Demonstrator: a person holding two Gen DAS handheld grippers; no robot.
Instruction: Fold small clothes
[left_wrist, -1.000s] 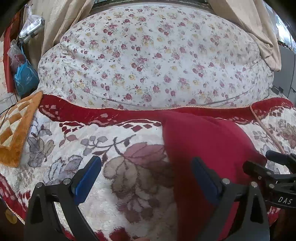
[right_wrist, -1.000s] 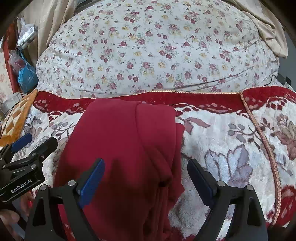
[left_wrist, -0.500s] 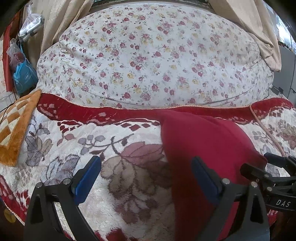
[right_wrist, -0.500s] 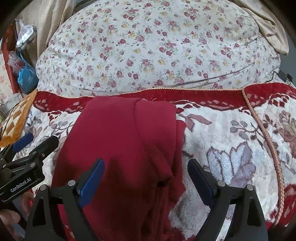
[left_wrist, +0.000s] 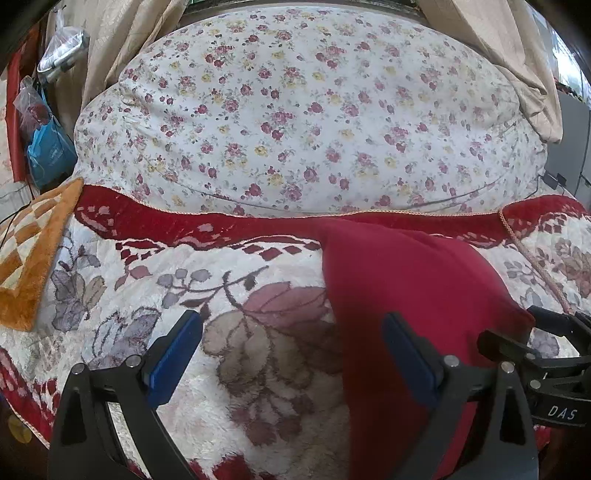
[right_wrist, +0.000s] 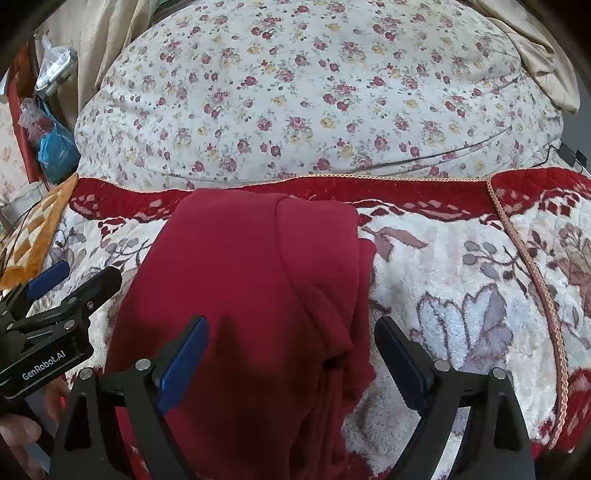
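Observation:
A dark red garment (right_wrist: 251, 280) lies folded in a long strip on the floral plush blanket (right_wrist: 461, 295); it also shows in the left wrist view (left_wrist: 406, 295). My right gripper (right_wrist: 291, 354) is open and empty, hovering over the garment's near right part. My left gripper (left_wrist: 291, 350) is open and empty, above the blanket at the garment's left edge, its right finger over the cloth. Each gripper shows in the other's view: the right gripper (left_wrist: 546, 354) at the far right, the left gripper (right_wrist: 48, 314) at the far left.
A large flowered white cushion (left_wrist: 306, 110) rises behind the blanket's red border (left_wrist: 184, 221). An orange checked mat (left_wrist: 29, 254) lies at the left, with a blue bag (left_wrist: 48, 147) and beige curtains (left_wrist: 122, 48) beyond. A cord trim (right_wrist: 532, 266) crosses the blanket at right.
Both grippers have drawn back slightly from the garment and stay open. The garment has not moved.

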